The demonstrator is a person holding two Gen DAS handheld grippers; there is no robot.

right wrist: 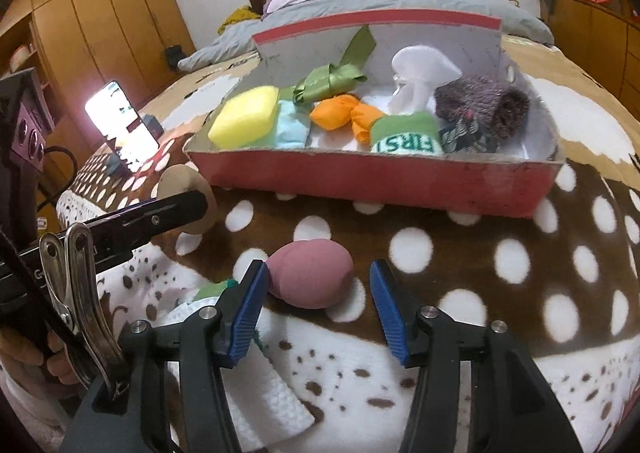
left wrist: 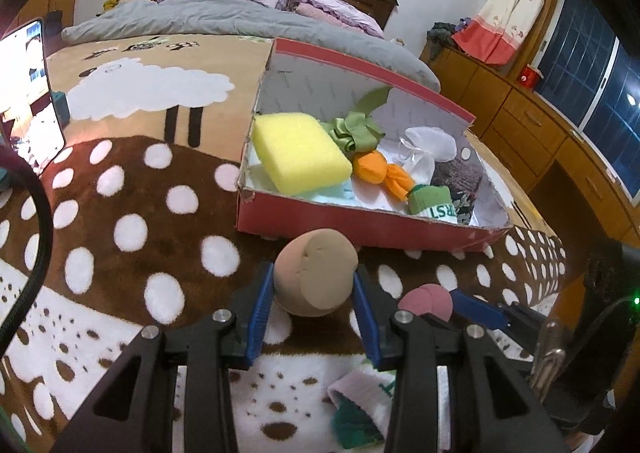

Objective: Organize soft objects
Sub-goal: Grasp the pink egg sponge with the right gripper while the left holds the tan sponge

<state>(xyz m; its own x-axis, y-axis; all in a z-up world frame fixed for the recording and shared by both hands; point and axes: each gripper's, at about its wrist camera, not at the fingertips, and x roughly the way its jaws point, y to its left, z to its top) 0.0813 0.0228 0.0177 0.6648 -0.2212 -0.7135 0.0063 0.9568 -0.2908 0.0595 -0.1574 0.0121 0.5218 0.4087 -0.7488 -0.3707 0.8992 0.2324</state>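
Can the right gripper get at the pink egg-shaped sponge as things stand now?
Probably yes. The pink sponge lies on the blanket between the right gripper's open fingers, against the left one, clear of the other. Nothing covers it.

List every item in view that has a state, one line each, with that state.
Left hand-held gripper: shut on the tan makeup sponge, held above the blanket.
Right hand-held gripper: open around the pink makeup sponge.
Pink makeup sponge: lying on the blanket.
Red box: open, partly filled.
Phone: screen lit.
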